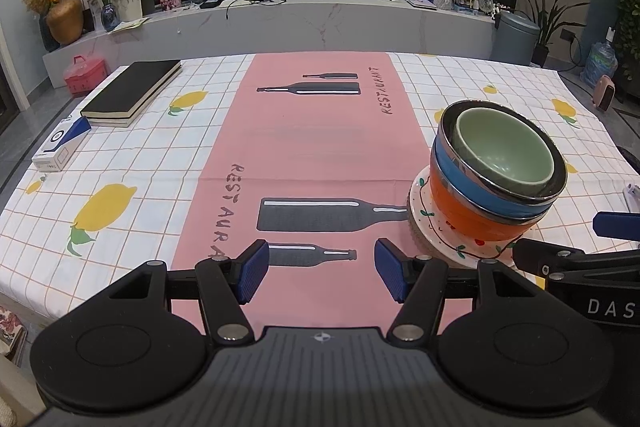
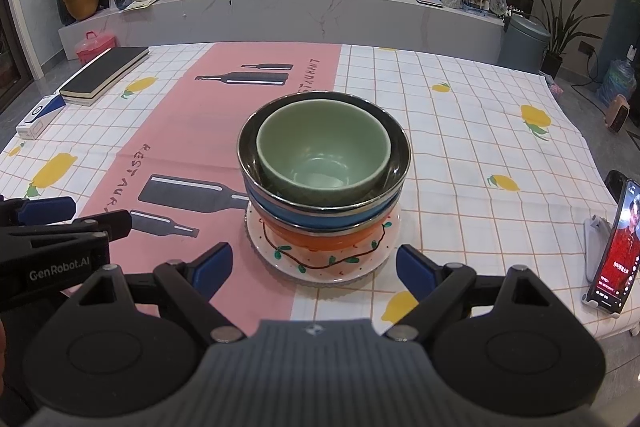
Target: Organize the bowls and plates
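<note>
Bowls sit nested in one stack dead ahead of the right gripper [image 2: 312, 263]: a green bowl [image 2: 323, 155] inside a steel-rimmed blue bowl [image 2: 320, 217], that one inside an orange bowl [image 2: 320, 239], all resting on a painted plate [image 2: 320, 269] with a vine pattern. The plate appears to lie on a second, ribbed plate [image 1: 416, 235] whose edge shows beneath it. The right gripper's blue pads [image 2: 412, 271] are spread wide, empty, with the plate's near rim just beyond and between them, not touching. The left gripper [image 1: 320, 267] is likewise spread and empty, but it faces bare pink tablecloth [image 1: 320, 147]; from it the stack lies ahead and off to its right, just beside its right finger. The right gripper is therefore the nearer and the one squared to the stack. The stack is round, so no long axis governs the approach; its upper bowls tilt slightly in the left wrist view. Judging by this, the stack looks largely assembled, and any coming move probably falls to the right gripper.
</note>
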Tool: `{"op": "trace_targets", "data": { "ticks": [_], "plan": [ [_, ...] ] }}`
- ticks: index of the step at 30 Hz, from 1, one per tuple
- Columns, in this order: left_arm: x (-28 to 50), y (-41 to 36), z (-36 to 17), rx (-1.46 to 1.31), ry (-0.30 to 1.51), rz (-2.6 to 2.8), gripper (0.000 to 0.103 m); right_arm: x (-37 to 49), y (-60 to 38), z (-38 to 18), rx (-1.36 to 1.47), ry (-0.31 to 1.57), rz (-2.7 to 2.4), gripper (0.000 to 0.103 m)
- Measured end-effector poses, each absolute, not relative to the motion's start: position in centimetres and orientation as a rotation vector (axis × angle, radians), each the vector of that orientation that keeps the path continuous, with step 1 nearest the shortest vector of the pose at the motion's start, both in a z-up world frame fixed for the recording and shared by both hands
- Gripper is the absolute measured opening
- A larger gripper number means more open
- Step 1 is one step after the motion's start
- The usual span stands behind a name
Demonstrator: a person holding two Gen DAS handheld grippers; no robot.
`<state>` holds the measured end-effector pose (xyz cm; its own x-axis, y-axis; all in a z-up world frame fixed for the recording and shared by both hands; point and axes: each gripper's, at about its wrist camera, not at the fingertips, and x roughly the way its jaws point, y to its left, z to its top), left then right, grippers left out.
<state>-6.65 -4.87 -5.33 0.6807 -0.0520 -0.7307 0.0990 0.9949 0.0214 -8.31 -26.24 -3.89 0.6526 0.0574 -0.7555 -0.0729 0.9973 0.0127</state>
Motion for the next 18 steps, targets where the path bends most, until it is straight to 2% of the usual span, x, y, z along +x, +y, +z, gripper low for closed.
{"op": "trace_targets", "data": {
  "ticks": [18],
  "plan": [
    [-6.79, -4.95, -5.13, 0.059, 0.807, -0.091, 0.071, -8.30, -26.39, -3.77, -0.015, 0.860, 0.075, 0.087]
  ]
}}
